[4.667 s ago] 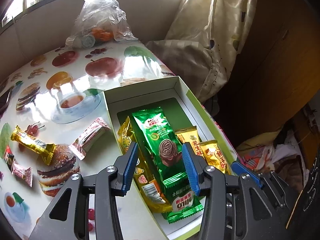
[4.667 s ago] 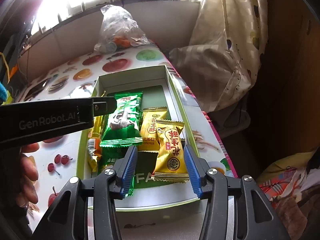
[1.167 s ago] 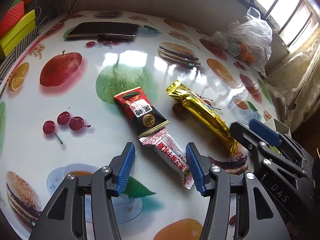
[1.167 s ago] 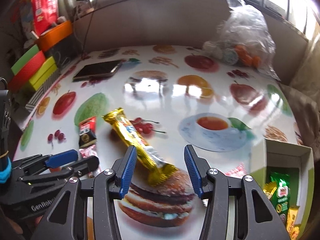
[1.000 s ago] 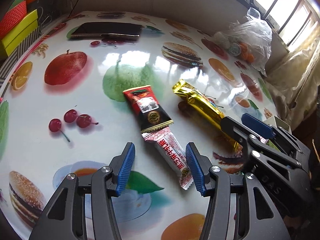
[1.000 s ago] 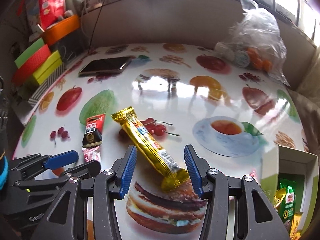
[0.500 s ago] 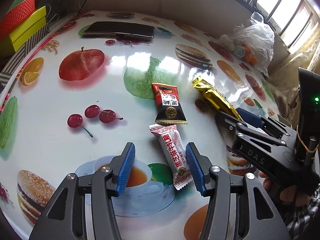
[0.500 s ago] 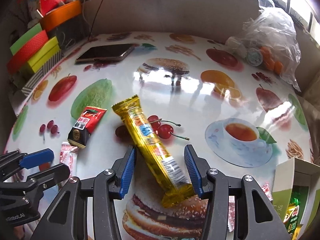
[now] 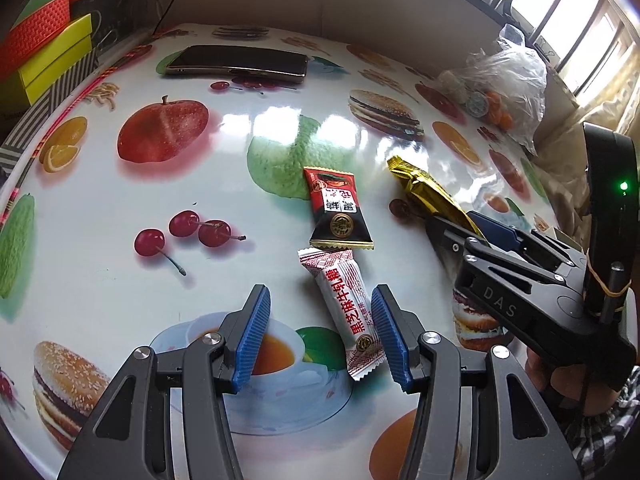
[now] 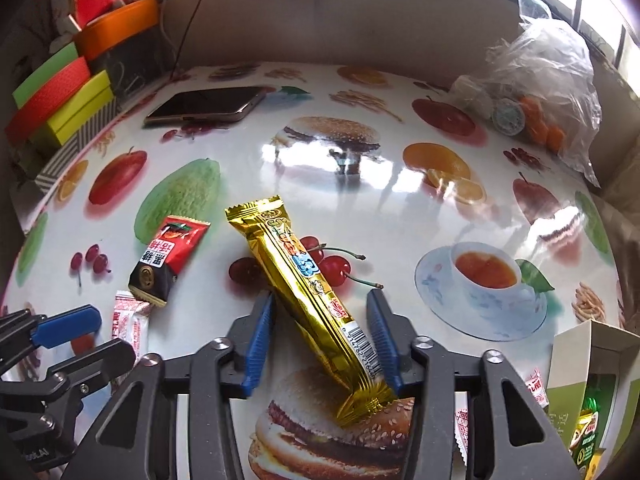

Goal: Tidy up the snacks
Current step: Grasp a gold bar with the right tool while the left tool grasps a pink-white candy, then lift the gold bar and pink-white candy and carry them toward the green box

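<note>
Right gripper (image 10: 320, 340) angled down over the glossy tabletop printed with fruit, burgers and teacups (image 10: 380, 208), blue-padded jaws closing around a long gold foil snack bar (image 10: 304, 288) lying diagonally on the table; right pad against the barcode end, left pad just short of the wrapper, so not yet clamped. Left gripper (image 9: 320, 336) with jaws apart, straddling a white candy wrapper with red lettering (image 9: 344, 308) flat on the table, closer to the right pad, neither pad pressing. Just beyond it, a red and black snack packet (image 9: 338, 208), corner nearly touching the white one. Farther back, a dark smartphone (image 9: 238, 64) near the table's far edge. Clear plastic bag of small items (image 10: 532, 92) at the far right. Open green and white cardboard box (image 10: 588, 396) at the right edge, green and yellow packets inside.
</note>
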